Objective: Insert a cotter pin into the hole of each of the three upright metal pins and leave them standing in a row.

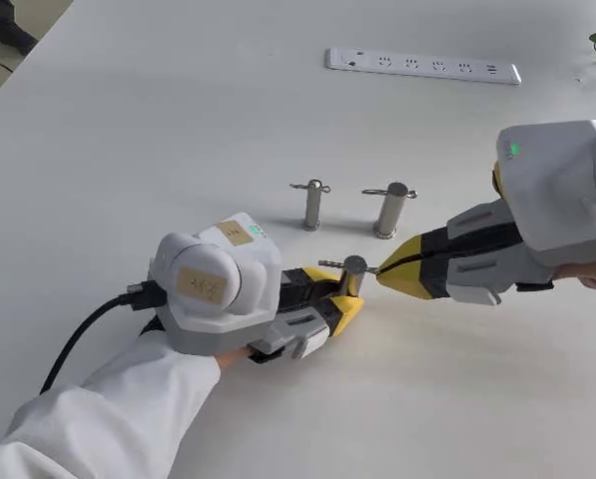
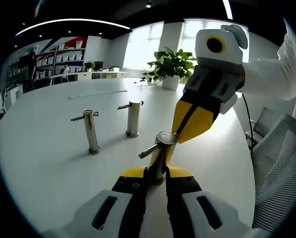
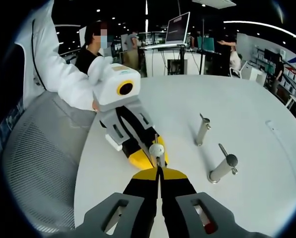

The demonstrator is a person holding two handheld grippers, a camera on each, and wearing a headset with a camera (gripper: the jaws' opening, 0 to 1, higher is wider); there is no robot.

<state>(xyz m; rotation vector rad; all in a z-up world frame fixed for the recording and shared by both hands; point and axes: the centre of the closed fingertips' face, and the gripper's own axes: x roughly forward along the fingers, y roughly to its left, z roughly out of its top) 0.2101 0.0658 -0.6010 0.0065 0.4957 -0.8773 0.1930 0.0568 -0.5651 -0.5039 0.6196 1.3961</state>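
White table (image 1: 178, 120) spreads across the head view, with a power strip (image 1: 423, 65) lying near the upper edge. Just above the middle of that view, two of the upright pieces look finished. The left metal pin (image 1: 312, 207) and the right metal pin (image 1: 389, 211) stand side by side, apart. Each has a wire through its top: the left cotter pin (image 1: 307, 186) and the right cotter pin (image 1: 382, 192). By my reading, two of the three are done.

The third metal pin (image 1: 353, 277) stands lower in the frame, nearer the person and out of line with the pair. Its cotter pin (image 1: 327, 264) crosses the hole, with one end poking out toward the picture's left, so the insertion seems nearly complete. What is left is probably seating it, letting go, and bringing this pin into the row.

The left gripper (image 1: 349, 299) comes in from the lower left, low along the table. Its jaws are narrowed on the third metal pin's lower shaft and hold it upright. The right gripper (image 1: 382, 271) reaches in from the right edge, level with the pin's top. Its jaws are pinched almost together on the cotter pin's head end, which is hidden between the tips.
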